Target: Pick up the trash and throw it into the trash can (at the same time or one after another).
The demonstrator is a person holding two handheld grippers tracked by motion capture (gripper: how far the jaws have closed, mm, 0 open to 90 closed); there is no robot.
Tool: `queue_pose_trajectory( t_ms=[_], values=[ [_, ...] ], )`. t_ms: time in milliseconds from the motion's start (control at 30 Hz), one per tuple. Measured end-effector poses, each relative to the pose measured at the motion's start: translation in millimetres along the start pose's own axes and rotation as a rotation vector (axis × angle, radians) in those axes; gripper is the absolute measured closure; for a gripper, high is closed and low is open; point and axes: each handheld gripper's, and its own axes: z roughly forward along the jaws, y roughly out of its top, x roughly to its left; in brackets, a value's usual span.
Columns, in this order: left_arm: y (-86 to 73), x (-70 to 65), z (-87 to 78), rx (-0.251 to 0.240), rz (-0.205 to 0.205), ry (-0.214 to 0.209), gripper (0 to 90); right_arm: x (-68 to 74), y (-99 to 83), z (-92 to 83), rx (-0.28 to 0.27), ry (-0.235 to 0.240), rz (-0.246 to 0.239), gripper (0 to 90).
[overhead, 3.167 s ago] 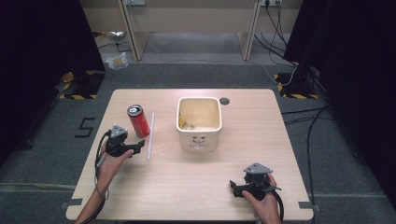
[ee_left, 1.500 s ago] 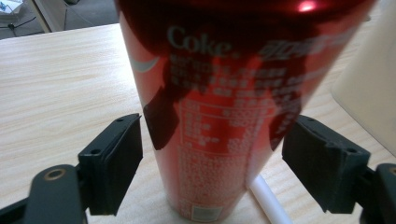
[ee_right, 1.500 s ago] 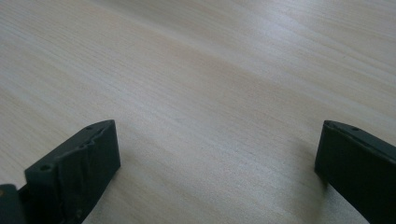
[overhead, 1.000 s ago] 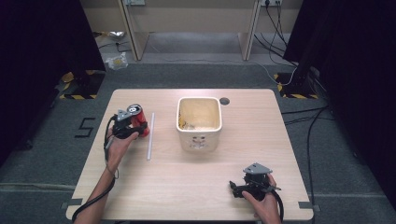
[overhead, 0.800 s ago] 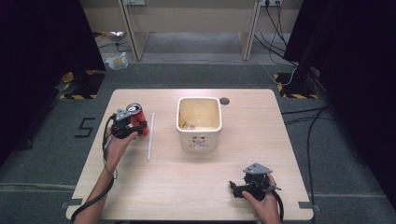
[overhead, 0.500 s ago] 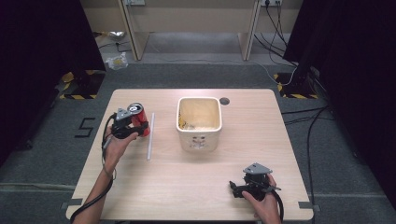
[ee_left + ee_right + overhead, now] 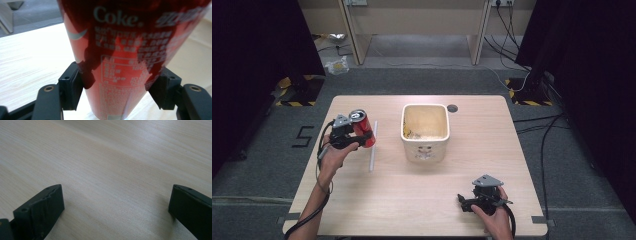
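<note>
A red Coke can hangs tilted above the table's left side, gripped by my left gripper. In the left gripper view the can sits between the two black pads, which press on its sides; my left gripper is shut on it. A white straw lies on the table just right of the can. My right gripper rests near the front right edge, jaws pointing left. In the right gripper view my right gripper stands open with bare wood between its jaws.
A cream square bin with a face printed on its front stands at the table's middle back. A dark round hole sits in the tabletop behind it. The wooden table has bare room in front.
My left gripper closed on the can, then lifted it off the table and tipped it. The right gripper has kept still.
</note>
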Motion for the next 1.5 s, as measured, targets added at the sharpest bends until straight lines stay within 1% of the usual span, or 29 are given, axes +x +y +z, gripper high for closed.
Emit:
queue_pose_trajectory(
  t_ms=[100, 133, 400, 567, 800, 1133, 1300, 1433, 1500],
  values=[
    [2.4, -3.5, -2.9, 0.000, 0.006, -0.019, 34.1, 0.0, 0.0, 0.1, -0.001, 0.000, 0.000, 0.3],
    [3.6, -5.1, -4.3, -0.004, 0.007, -0.030, 34.1, 0.1, 0.0, 0.0, 0.000, 0.000, 0.001, 0.3],
    [12.2, -13.4, -17.9, -0.024, 0.017, -0.077, 34.1, 0.3, 0.1, 0.0, 0.001, 0.001, 0.004, 0.3],
    [14.7, -19.8, -23.2, -0.024, 0.037, -0.085, 34.1, 0.1, 0.1, 0.0, 0.000, 0.001, 0.002, 0.3],
    [19.2, -25.8, -29.1, -0.028, 0.048, -0.106, 34.1, 0.1, 0.0, 0.1, 0.000, 0.000, 0.001, 0.3],
    [25.5, -26.3, -31.1, -0.032, 0.038, -0.142, 34.1, 0.0, 0.0, 0.1, 0.000, 0.000, 0.000, 0.3],
    [33.1, -24.6, -33.5, -0.035, 0.038, -0.146, 34.1, 0.2, 0.0, 0.0, 0.000, 0.000, 0.002, 0.3],
    [42.5, -27.0, -37.1, -0.046, 0.042, -0.164, 34.1, 0.0, 0.0, 0.0, 0.000, 0.000, 0.000, 0.3],
    [47.8, -29.4, -38.3, -0.048, 0.051, -0.170, 34.1, 0.0, 0.0, 0.0, 0.000, 0.000, 0.000, 0.3]
  ],
)
